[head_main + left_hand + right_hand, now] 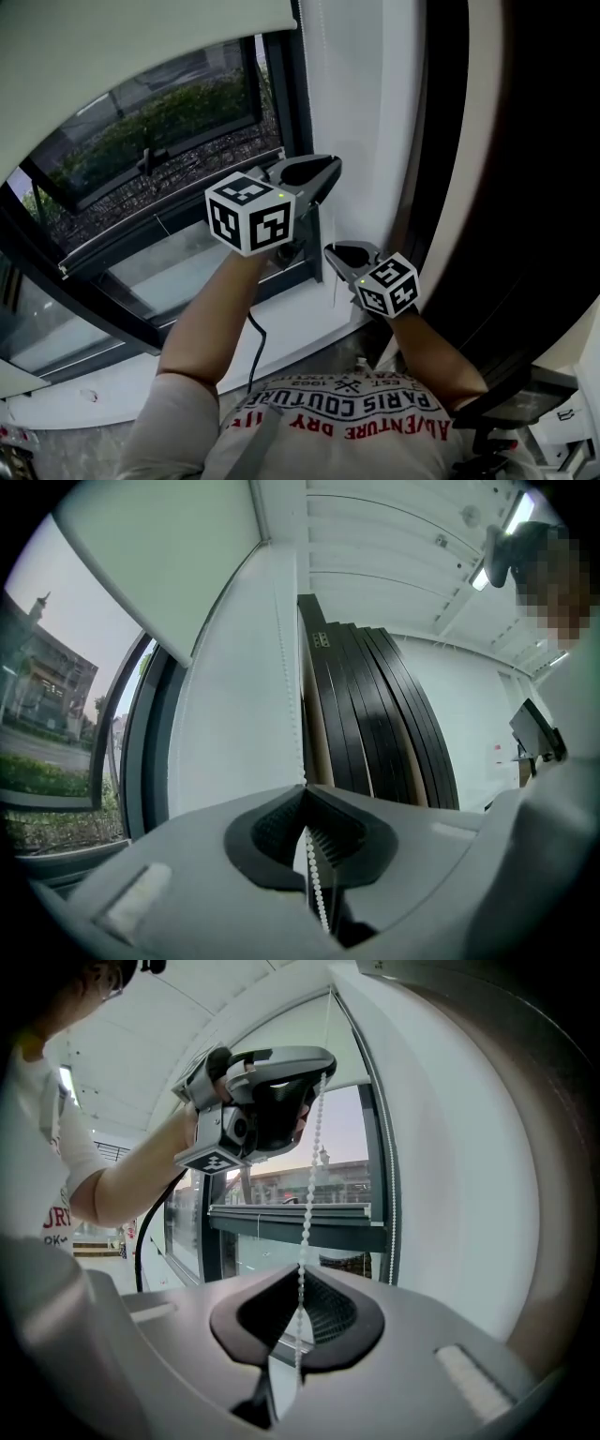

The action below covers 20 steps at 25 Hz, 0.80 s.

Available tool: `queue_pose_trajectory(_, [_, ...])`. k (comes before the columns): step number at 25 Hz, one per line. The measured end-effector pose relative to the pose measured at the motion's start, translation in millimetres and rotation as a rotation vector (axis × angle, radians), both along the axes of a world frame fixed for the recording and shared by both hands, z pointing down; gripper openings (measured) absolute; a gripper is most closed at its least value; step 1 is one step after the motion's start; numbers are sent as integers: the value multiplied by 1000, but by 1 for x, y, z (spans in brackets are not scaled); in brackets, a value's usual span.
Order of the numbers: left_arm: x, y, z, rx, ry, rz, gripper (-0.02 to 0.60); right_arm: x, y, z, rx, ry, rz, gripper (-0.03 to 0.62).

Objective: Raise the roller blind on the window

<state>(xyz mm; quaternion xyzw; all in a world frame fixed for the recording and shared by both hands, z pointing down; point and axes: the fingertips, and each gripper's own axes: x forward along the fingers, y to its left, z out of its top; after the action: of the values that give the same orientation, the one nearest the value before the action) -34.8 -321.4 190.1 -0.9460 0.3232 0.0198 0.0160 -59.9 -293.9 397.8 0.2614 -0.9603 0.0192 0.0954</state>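
Roller blind point(141, 37): partly up. Its hem sits high across the window point(159, 122), with most of the glass uncovered.

Bead chain point(307, 1194): hangs just beside the white jamb point(366, 112) at the window's right edge.

Left gripper point(330, 173): the upper of the two. Its fingers are closed on the bead chain, and the beads pass between the pads in its own view point(316, 878).

Right gripper point(336, 253): just below the left. Its fingers are likewise closed on the same strand point(298, 1307).

Risks noted:
- Both grips hold one strand. If the upper gripper pulls down while the lower one stays clamped, the chain between them goes slack and may loop or snag.
- The smooth beads may slip through the pads under load, so that a stroke is lost.
- A pull away from the jamb rather than straight down could ride the chain off its drive wheel at the top. That wheel is not visible.
- A second strand point(392, 1194) hangs near the jamb. Taking it on a later regrip would probably lower the blind.
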Motion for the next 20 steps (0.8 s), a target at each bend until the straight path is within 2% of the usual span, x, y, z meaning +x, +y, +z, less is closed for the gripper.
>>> queue_pose_trajectory(4, [1,-3,2,-14,14,20,3,0,-3,2,-5,-5,-5,15])
queue_pose_trajectory(10, [-2,-16,22,-43,6,-5,3,0,-8,21,-36,4,-14,15])
queue_pose_trajectory(20, [7,-31,148,-199,-93,-33,3,16,-7,145,-234,154,-15,15])
